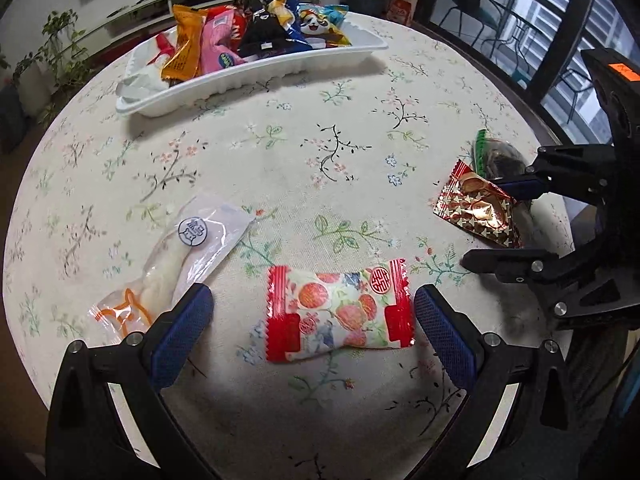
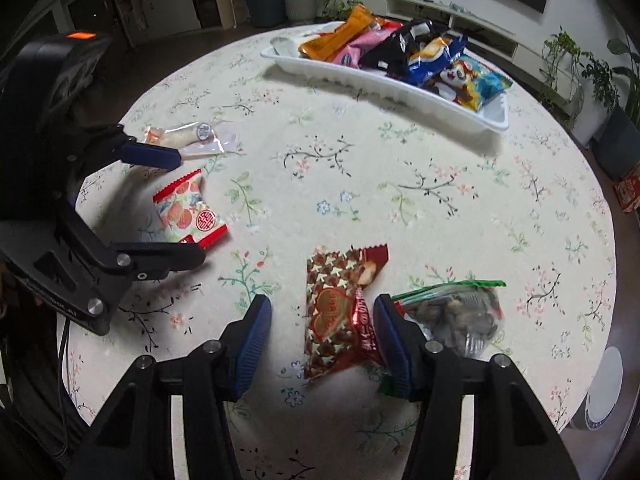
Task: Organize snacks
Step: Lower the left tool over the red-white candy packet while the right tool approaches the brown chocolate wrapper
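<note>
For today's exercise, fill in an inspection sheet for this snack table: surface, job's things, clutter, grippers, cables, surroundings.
Surface: round table under a floral cloth.
Job's things: white tray full of packets; four loose: strawberry packet, clear packet, red-gold packet, green-edged bag.
Clutter: nothing seen.
Grippers: left gripper open astride the strawberry packet; right gripper open astride the red-gold packet, one pad against its edge.
Cables: a dark one beside the left gripper.
Surroundings: potted plants, windows.
</note>
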`<state>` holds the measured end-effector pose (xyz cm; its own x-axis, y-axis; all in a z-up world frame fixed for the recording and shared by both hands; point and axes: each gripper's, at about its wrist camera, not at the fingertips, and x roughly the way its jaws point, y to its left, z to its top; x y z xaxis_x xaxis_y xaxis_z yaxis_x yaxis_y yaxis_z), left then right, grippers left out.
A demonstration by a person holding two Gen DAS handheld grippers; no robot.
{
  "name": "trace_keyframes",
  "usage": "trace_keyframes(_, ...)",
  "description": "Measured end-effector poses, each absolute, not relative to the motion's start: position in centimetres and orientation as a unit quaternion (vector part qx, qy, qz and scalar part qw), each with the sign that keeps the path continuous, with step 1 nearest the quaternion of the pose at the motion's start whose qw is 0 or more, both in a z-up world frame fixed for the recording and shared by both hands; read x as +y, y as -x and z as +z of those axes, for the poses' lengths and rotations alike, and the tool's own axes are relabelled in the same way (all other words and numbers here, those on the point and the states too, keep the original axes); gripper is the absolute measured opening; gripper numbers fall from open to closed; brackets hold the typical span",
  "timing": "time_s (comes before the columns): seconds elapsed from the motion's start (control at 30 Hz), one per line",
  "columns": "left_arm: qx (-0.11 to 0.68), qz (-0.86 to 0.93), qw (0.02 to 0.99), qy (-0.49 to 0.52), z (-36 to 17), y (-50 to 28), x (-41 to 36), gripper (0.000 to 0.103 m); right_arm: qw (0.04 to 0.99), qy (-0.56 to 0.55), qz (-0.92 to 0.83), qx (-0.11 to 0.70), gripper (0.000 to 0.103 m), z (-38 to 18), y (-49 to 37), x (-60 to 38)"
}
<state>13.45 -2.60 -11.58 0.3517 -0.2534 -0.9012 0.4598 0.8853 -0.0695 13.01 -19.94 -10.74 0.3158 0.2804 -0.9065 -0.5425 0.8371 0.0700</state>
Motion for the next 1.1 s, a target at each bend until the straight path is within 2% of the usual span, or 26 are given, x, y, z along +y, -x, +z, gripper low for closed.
trace_keyframes(0.17, 0.511, -0.264, 0.807, -0.135, -10.3, -14.4, -2.5, 0.102, 0.794, 0.121, 0.266, 0.534, 0.058, -10.6, -13.3, -20.2)
trace_keyframes(0.37, 0.529, -0.317, 0.772, -0.155, -10.7, -14.1, -2.9, 0.102, 0.793, 0.124, 0.268, 0.533, 0.058, -10.7, -13.3, -19.9)
trace_keyframes(0.8, 0.499, -0.407, 0.687, -0.336, -11.8, -13.4, -6.3, 0.102, 0.787, 0.125, 0.279, 0.537, 0.058, -10.8, -13.5, -19.9)
trace_keyframes(0.9, 0.500, -0.419, 0.676, -0.343, -12.4, -13.3, -6.4, 0.101, 0.785, 0.129, 0.281, 0.537, 0.059, -10.8, -13.5, -19.8)
trace_keyframes(0.97, 0.505, -0.426, 0.672, -0.334, -12.4, -13.7, -6.2, 0.094, 0.784, 0.129, 0.281, 0.538, 0.058, -10.8, -13.6, -19.7)
trace_keyframes(1.03, 0.514, -0.436, 0.666, -0.319, -12.5, -14.2, -6.1, 0.079, 0.784, 0.130, 0.281, 0.538, 0.058, -10.8, -13.6, -19.7)
trace_keyframes(1.1, 0.514, -0.442, 0.663, -0.316, -12.5, -14.3, -6.1, 0.074, 0.784, 0.134, 0.278, 0.538, 0.056, -10.8, -13.6, -19.6)
